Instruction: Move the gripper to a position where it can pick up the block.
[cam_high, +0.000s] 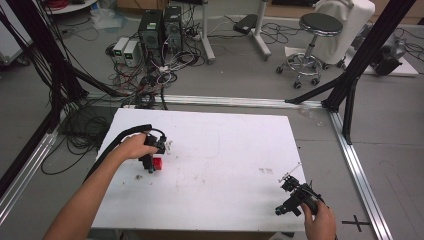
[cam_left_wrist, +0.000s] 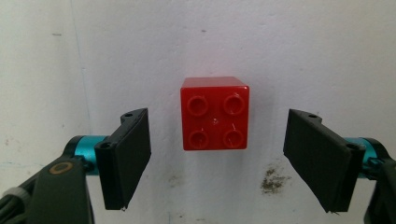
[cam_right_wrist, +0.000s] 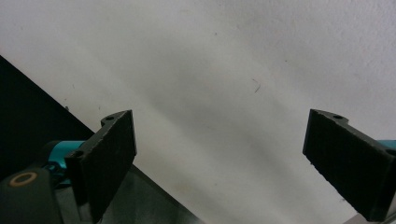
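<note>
White table (cam_high: 225, 150), bare top with scuffs and a few dark smudges. A person works from the near side, one forearm in from the near left, the other hand at the near right corner.

Left gripper (cam_high: 150, 165) sits over the left part of the table, held by the left hand (cam_high: 134, 146), pointing down at the surface. Its cable (cam_high: 120, 137) loops back off the left edge. Just beside its tip, on the right, is a red block (cam_high: 158, 163) resting on the table.

In the left gripper view the red block (cam_left_wrist: 214, 113) lies stud-side up, four round studs showing, square in outline. It sits between the two black jaws and slightly beyond them, clear gaps on both sides, touching neither. Jaws of the left gripper (cam_left_wrist: 217, 158) stand wide apart. A dark smudge (cam_left_wrist: 272, 178) marks the table just near-right of the block in that view.

Right gripper (cam_high: 289, 182) is at the near right corner of the table, well apart from the block, held by the right hand (cam_high: 318, 220), tilted and angled toward the far left.

In the right gripper view the jaws of the right gripper (cam_right_wrist: 219, 154) are spread wide with nothing between them, white tabletop (cam_right_wrist: 233, 70) beyond, and the table edge cutting diagonally at lower left.

Beyond the table: grey floor, tangled cables (cam_high: 150, 75), two computer towers (cam_high: 161, 27), a round stool (cam_high: 312, 42), black frame posts (cam_high: 360, 55).
</note>
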